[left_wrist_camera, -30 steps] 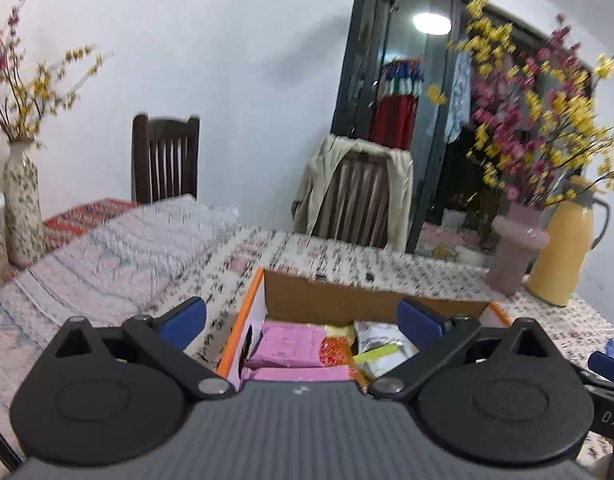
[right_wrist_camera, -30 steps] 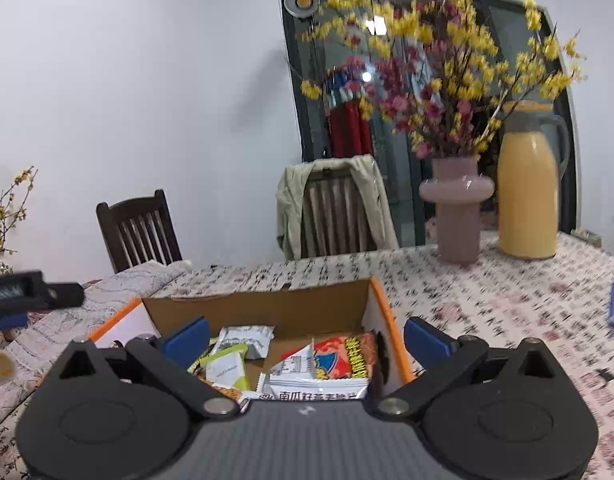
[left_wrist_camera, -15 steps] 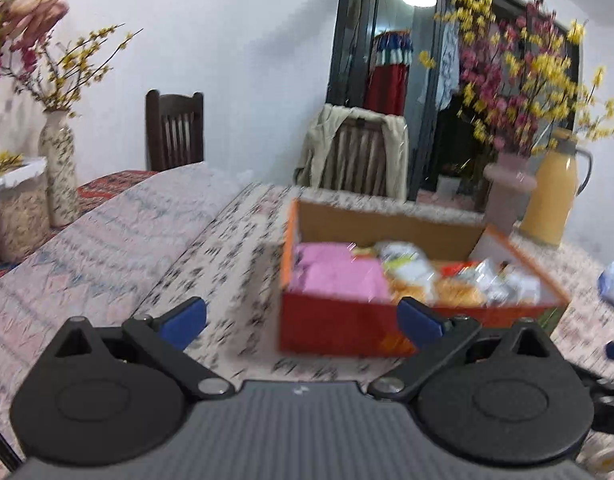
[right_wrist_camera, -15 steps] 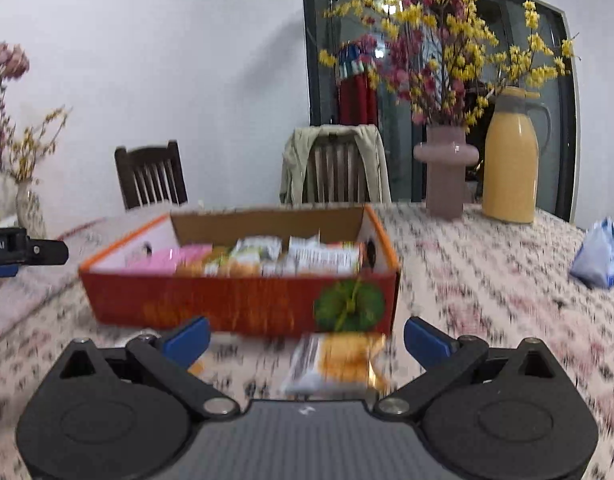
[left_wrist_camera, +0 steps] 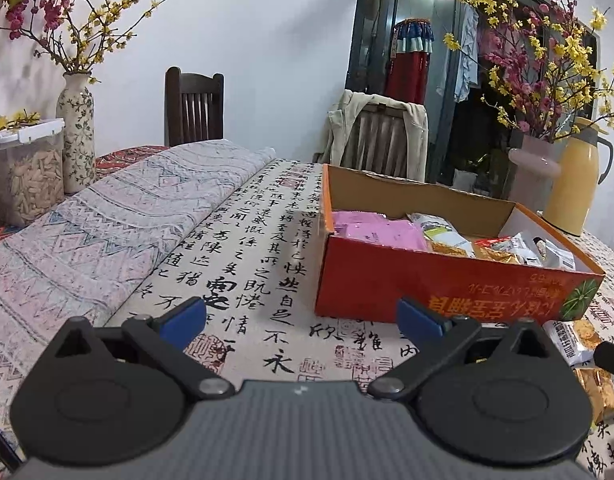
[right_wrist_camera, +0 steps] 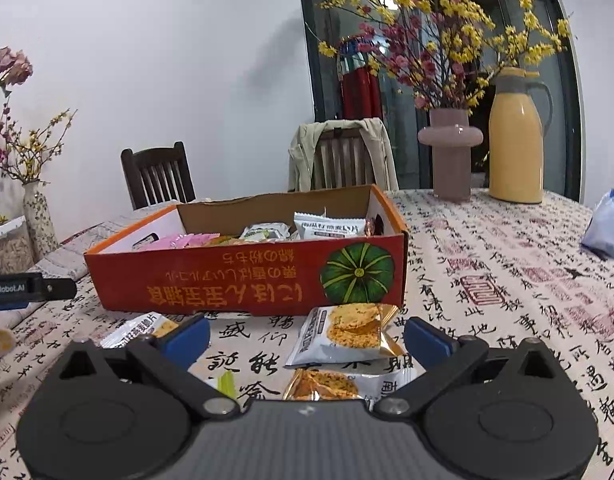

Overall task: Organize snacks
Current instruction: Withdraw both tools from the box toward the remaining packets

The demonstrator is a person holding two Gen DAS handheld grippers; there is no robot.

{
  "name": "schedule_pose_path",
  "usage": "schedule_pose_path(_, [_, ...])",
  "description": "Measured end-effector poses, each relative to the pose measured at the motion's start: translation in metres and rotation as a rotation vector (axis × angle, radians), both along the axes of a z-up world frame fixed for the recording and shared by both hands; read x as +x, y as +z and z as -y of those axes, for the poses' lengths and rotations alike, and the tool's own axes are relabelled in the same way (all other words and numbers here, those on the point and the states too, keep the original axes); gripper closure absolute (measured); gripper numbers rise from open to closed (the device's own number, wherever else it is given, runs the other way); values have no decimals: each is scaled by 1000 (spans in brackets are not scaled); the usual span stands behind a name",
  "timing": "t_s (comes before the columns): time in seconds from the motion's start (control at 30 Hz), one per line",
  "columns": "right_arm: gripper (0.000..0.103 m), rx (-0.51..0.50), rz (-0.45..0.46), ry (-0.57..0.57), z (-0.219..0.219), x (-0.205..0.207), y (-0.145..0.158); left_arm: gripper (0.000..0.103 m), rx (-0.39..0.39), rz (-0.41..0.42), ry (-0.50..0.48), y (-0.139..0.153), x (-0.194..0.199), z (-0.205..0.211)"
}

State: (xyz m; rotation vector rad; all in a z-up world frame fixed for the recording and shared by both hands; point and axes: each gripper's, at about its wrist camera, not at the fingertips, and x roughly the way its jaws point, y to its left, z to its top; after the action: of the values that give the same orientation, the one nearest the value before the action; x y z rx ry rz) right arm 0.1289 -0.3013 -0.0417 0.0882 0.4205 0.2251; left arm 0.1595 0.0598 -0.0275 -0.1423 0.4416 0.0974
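An orange cardboard box (left_wrist_camera: pixel 447 288) (right_wrist_camera: pixel 243 276) with a pumpkin print stands on the calligraphy tablecloth, holding pink packets (left_wrist_camera: pixel 379 232) and several white and gold snack packets (right_wrist_camera: pixel 329 226). Loose snack packets lie on the cloth in front of it: one white-and-gold packet (right_wrist_camera: pixel 343 336) between my right fingers, another (right_wrist_camera: pixel 331 384) just below it, one more (right_wrist_camera: pixel 143 330) by the left finger. My right gripper (right_wrist_camera: pixel 307 338) is open low over these. My left gripper (left_wrist_camera: pixel 301 316) is open and empty, left of the box's front corner. Packets (left_wrist_camera: pixel 575 340) show at its right edge.
A pink vase with blossom branches (right_wrist_camera: pixel 451 156) and a yellow thermos jug (right_wrist_camera: pixel 515 140) stand at the table's back right. A blue-white bag (right_wrist_camera: pixel 607 228) lies far right. A patterned vase (left_wrist_camera: pixel 77 136) and a clear tub (left_wrist_camera: pixel 27 172) stand left. Two chairs (right_wrist_camera: pixel 159 176) line the far side.
Both grippers have pulled back from over the box and dropped low to the table in front of it. Both stayed open; the loose packets have come into the right view.
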Motion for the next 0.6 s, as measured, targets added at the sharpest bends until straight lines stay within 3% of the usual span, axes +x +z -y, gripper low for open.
schedule_pose_path(0.43, [0, 32, -16, -27, 5, 2, -2, 0, -64, -17, -56, -4, 4, -6])
schedule_pose_path(0.6, [0, -21, -57, -60, 2, 3, 0, 0, -89, -38, -59, -5, 8, -9])
